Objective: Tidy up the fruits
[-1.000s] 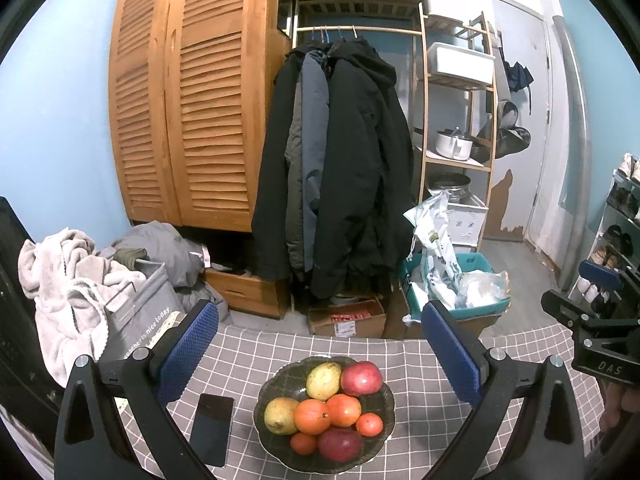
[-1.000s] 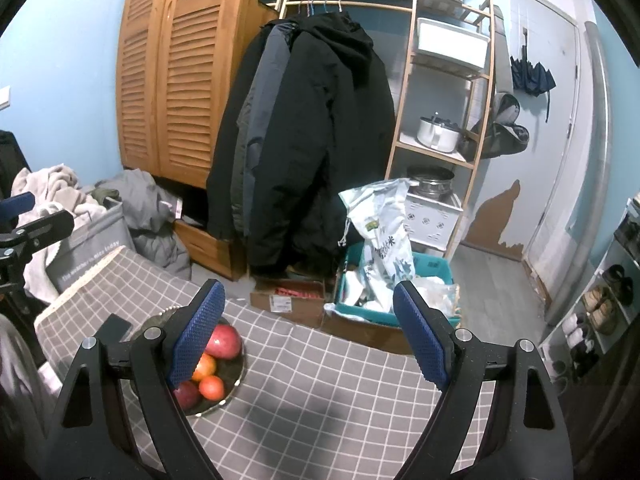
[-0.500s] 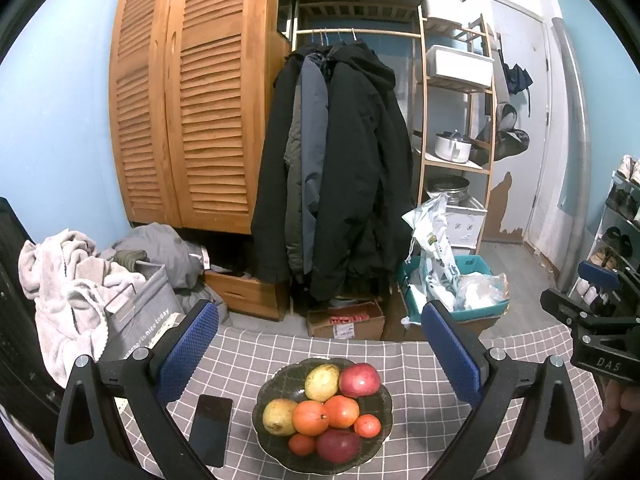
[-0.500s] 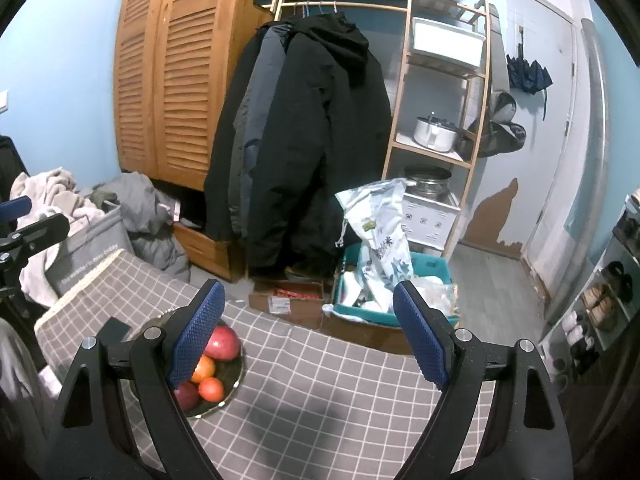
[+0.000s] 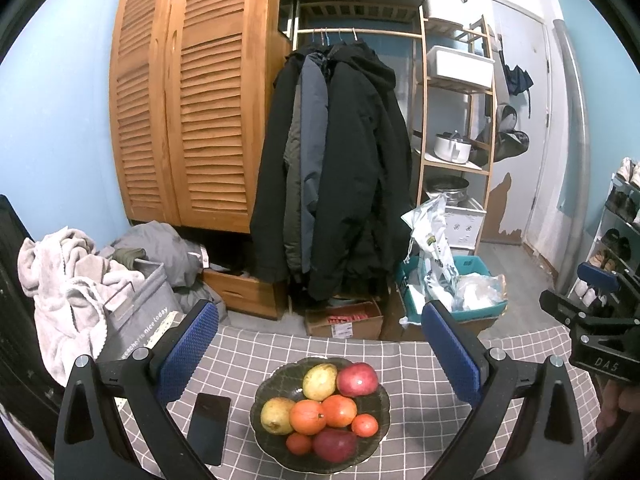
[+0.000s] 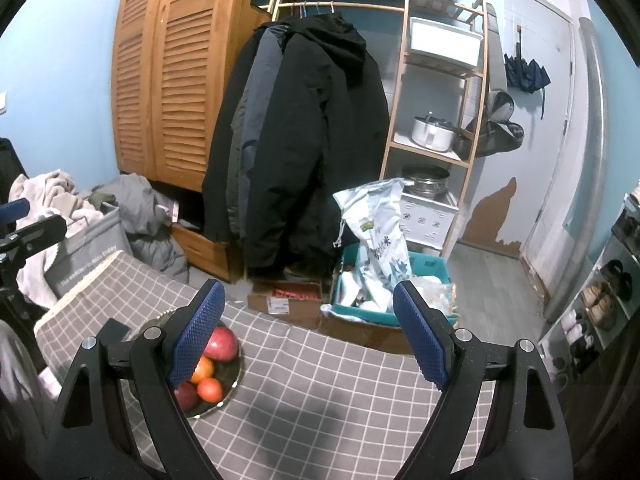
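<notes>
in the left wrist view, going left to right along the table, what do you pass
left claw's blue finger pad → black phone → dark fruit bowl → claw's other blue pad → right claw at the far edge

A grey cloth with a white grid [image 5: 412, 360] is seen over the counter, a dark green bowl [image 5: 382, 408] is filled with red, orange and yellow-green fruit [image 5: 320, 406], and blue dimpled pads [image 6: 198, 332] are borne by black tools

Grey checked table [image 5: 420, 432], dark fruit bowl [image 5: 382, 400], black phone [image 5: 209, 422] beside it
</notes>
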A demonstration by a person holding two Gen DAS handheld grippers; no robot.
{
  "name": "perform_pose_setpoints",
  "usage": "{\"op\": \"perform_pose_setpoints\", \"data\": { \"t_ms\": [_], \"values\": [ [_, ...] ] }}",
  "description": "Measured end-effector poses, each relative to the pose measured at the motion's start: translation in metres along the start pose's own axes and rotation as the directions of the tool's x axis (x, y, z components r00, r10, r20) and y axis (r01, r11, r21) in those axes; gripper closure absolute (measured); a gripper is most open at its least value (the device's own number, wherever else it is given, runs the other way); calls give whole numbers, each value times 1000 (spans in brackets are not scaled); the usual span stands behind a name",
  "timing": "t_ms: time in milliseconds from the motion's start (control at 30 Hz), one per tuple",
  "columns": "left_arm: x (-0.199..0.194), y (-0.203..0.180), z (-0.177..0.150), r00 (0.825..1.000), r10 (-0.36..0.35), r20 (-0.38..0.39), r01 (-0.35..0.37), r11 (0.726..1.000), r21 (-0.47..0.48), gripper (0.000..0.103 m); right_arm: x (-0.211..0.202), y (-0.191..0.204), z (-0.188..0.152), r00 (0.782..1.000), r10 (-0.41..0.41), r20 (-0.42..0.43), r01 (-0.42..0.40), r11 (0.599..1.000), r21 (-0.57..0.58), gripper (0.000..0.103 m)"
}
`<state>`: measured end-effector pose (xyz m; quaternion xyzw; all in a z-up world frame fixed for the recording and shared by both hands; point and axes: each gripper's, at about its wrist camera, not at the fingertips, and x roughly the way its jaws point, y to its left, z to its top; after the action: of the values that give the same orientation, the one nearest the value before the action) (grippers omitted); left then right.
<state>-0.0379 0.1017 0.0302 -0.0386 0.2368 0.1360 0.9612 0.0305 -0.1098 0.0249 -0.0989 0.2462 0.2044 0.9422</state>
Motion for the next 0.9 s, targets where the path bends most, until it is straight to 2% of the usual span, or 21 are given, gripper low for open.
{"op": "perform_pose_setpoints", "data": {
  "t_ms": [900],
  "values": [
    [1,-2,-2,999,26,-38,-26,1000,-5,1,-2,-6,2,1000,-7,-2,7,1000,6,18]
  ]
}}
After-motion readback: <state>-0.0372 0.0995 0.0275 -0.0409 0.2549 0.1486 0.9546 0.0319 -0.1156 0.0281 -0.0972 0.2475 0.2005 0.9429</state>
